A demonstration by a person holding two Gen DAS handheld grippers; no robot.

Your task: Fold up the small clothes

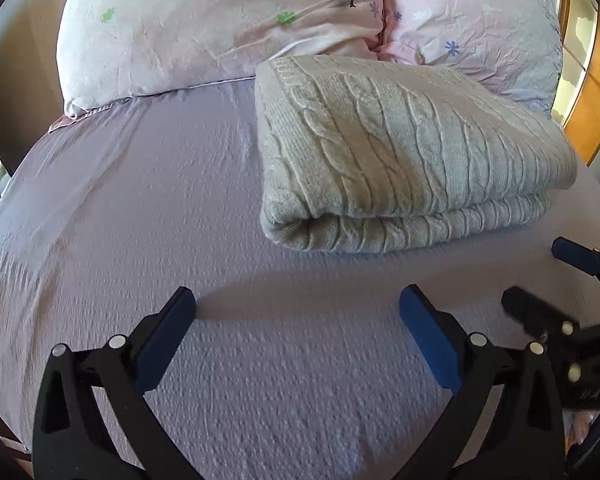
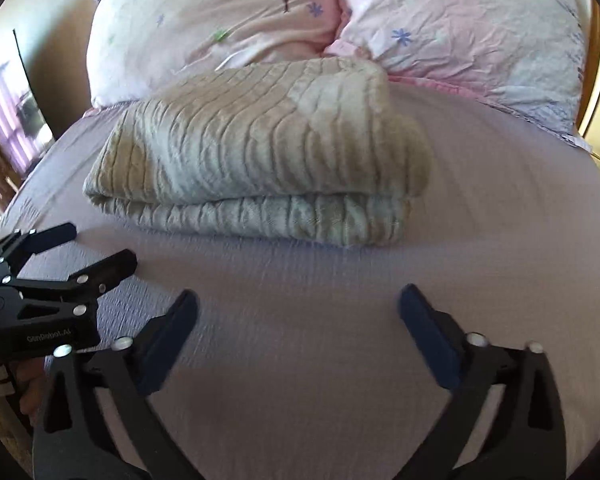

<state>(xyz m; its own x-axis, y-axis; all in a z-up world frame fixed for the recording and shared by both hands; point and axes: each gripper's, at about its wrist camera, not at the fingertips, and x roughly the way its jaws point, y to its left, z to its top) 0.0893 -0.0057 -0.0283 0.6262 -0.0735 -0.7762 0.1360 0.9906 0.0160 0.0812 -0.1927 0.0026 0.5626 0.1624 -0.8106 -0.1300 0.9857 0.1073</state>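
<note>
A cream cable-knit sweater lies folded in a thick rectangle on the lilac bed sheet; it also shows in the right wrist view. My left gripper is open and empty, just above the sheet, in front of and left of the sweater. My right gripper is open and empty, in front of the sweater, apart from it. The right gripper also shows at the right edge of the left wrist view, and the left gripper at the left edge of the right wrist view.
Two pink flowered pillows lie behind the sweater at the head of the bed. A wooden frame with glass stands to the right. A dark screen stands beyond the bed's left edge.
</note>
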